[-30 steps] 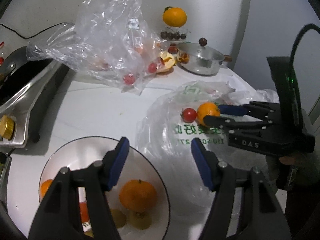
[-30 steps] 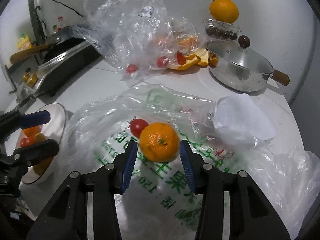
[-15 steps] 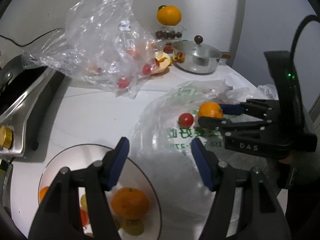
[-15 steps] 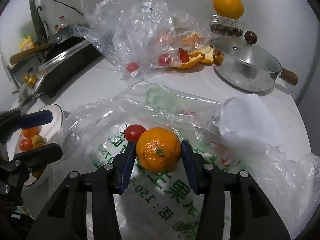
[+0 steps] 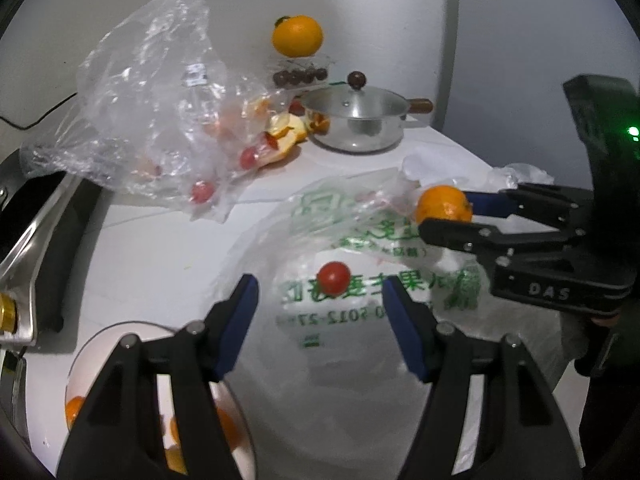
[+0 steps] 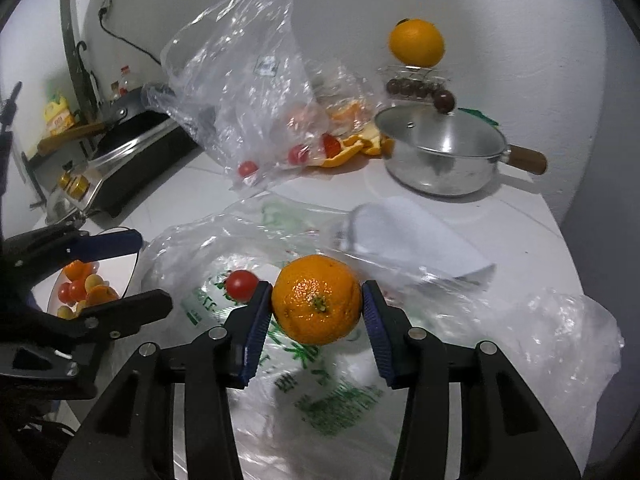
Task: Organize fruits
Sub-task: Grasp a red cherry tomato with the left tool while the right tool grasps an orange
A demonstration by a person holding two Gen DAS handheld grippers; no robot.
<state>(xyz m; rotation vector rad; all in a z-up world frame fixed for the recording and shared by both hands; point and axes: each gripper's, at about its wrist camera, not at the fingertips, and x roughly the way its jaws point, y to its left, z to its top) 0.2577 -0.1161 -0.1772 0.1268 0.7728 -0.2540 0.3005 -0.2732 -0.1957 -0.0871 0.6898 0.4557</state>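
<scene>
My right gripper (image 6: 317,307) is shut on an orange tangerine (image 6: 317,304) and holds it above the flat plastic bag with green print (image 6: 304,364). It shows in the left wrist view (image 5: 442,218) with the tangerine (image 5: 442,205) lifted off the bag. A red cherry tomato (image 5: 334,278) lies on the bag (image 5: 360,320), straight ahead of my open, empty left gripper (image 5: 320,312). The tomato also shows in the right wrist view (image 6: 240,285). A white plate (image 5: 108,344) with tangerines and small fruits sits at lower left, partly hidden by my left gripper's fingers; it also appears in the right wrist view (image 6: 130,276).
A crumpled clear bag (image 5: 152,120) with cherry tomatoes stands at the back left. A steel lidded pot (image 5: 358,114), orange peels (image 5: 288,136) and an orange on a box of dark fruits (image 5: 298,36) are at the back. A gas stove (image 5: 28,232) is on the left.
My right gripper has lifted the tangerine up off the bag, away from the tomato. My left gripper has moved away from the plate toward the tomato on the bag.
</scene>
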